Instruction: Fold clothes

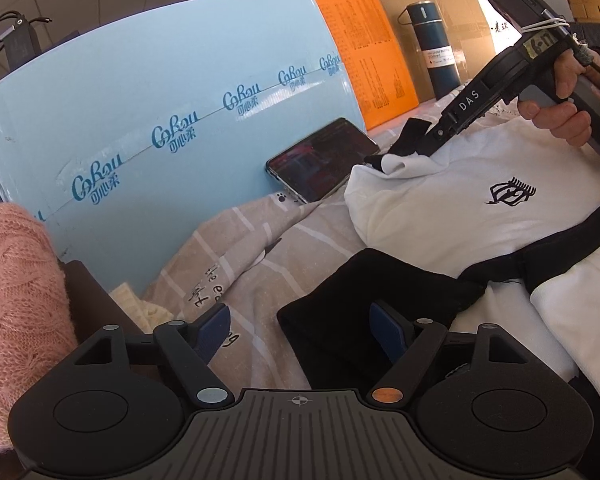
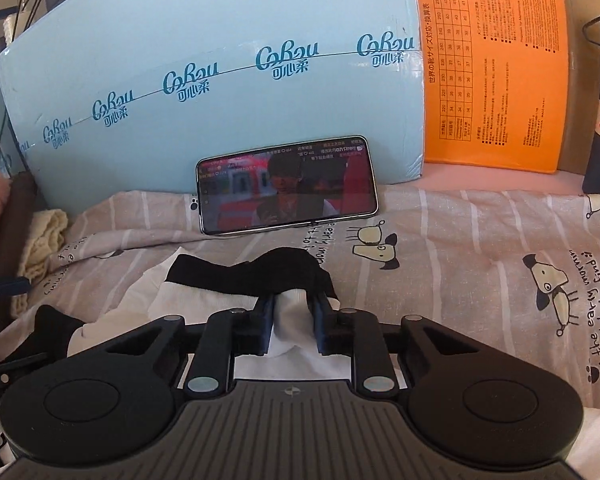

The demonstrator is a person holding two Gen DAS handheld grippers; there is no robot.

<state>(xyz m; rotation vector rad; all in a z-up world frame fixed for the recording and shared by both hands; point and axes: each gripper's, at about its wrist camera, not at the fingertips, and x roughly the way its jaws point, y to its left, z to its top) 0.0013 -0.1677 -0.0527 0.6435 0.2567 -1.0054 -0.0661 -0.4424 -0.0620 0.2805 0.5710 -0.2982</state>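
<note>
While the grey printed bedsheet (image 2: pixel 460 264) is covering the surface, the white sweatshirt (image 1: pixel 460 216) with black trim is lying rumpled across it, in front of the blue box (image 1: pixel 160 92) and the phone (image 2: pixel 288 184) that is leaning against the box. The right gripper (image 2: pixel 294 320) is pinching a fold of white cloth near the black collar. The left gripper (image 1: pixel 300 332) is hovering with fingers spread, its right finger over the black cuff (image 1: pixel 360 292).

My left gripper (image 1: pixel 300 330): black linkage arms, blue ribbed pads, two round black discs, silver pivot caps plus one orange, grey ribbed base with crosshair mark. Right gripper (image 2: pixel 294 318): same build, silver caps only; seen from the left camera, its black body reads "DAS", green LED, white cord wrap.
</note>
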